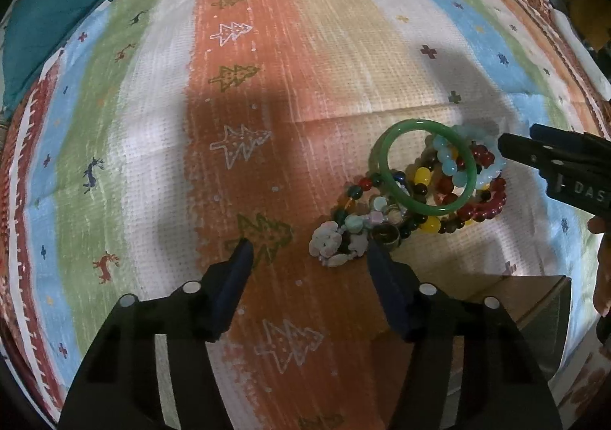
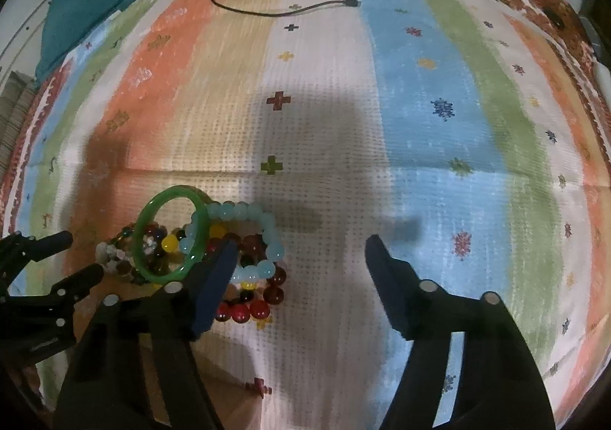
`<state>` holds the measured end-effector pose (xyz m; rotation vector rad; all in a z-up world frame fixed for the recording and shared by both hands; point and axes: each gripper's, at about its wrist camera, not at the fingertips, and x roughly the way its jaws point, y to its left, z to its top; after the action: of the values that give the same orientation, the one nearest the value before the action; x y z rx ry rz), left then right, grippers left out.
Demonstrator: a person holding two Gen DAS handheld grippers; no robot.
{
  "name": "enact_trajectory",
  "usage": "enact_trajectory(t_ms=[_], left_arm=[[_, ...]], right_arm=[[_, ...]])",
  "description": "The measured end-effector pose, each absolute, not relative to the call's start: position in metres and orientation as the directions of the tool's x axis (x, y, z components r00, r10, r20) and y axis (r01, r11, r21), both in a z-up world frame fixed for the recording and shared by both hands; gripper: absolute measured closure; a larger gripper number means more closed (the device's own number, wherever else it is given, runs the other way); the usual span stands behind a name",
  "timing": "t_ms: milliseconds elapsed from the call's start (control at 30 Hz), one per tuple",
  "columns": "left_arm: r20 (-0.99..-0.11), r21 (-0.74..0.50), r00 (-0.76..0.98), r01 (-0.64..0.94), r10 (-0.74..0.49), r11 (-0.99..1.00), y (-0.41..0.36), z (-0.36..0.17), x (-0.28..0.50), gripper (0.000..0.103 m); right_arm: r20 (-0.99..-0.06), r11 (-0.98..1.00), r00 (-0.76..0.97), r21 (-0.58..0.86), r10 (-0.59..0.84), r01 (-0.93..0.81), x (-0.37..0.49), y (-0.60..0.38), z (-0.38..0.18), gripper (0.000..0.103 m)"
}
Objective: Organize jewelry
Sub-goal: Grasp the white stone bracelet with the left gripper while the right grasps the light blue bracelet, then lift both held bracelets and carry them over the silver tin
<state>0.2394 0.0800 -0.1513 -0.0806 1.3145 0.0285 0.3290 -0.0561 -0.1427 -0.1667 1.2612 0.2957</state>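
A pile of jewelry lies on a striped cloth (image 1: 343, 59). A green bangle (image 1: 385, 162) leans tilted on top of the pile; it also shows in the right wrist view (image 2: 142, 239). Under it lie a pale blue bead bracelet (image 2: 267, 231), dark red beads (image 1: 492, 201), yellow beads (image 1: 423, 175) and a white stone bracelet (image 1: 326, 241). My left gripper (image 1: 309, 250) is open, its right finger touching the pile's near edge. My right gripper (image 2: 299, 246) is open, its left finger over the pile's right side. Nothing is held.
A brown cardboard box (image 1: 534, 311) stands near the pile at the lower right of the left wrist view. A black cable (image 2: 282, 12) lies at the far side of the cloth. A teal cloth (image 2: 88, 6) sits at the far left corner.
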Motion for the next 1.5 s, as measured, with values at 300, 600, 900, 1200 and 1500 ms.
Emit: enact_trajectory(t_ms=[300,600,900,1200,1500], left_arm=[[-0.971,-0.032,0.239,-0.039,-0.021,0.999,0.075,-0.160,0.245,0.064],[-0.972,-0.056,0.232,-0.037,-0.046,0.998,0.073,-0.169,0.253,0.085],[-0.972,-0.068,0.228,-0.037,-0.057,0.997,0.075,-0.168,0.256,0.085],[-0.956,-0.080,0.287,-0.039,-0.066,0.996,0.073,-0.132,0.246,0.085],[-0.938,-0.077,0.342,-0.033,-0.061,0.996,0.068,-0.110,0.235,0.085]], right_arm=[[-0.960,0.945,0.254,0.033,0.121,-0.326,0.335,-0.049,-0.153,0.057],[-0.964,0.939,0.236,0.039,0.126,-0.342,0.336,-0.044,-0.166,0.081],[-0.960,0.934,0.237,0.061,0.152,-0.352,0.335,-0.041,-0.165,0.091],[-0.944,0.924,0.287,0.045,0.164,-0.379,0.324,-0.040,-0.139,0.091],[-0.913,0.909,0.349,0.052,0.211,-0.414,0.302,-0.037,-0.104,0.091]])
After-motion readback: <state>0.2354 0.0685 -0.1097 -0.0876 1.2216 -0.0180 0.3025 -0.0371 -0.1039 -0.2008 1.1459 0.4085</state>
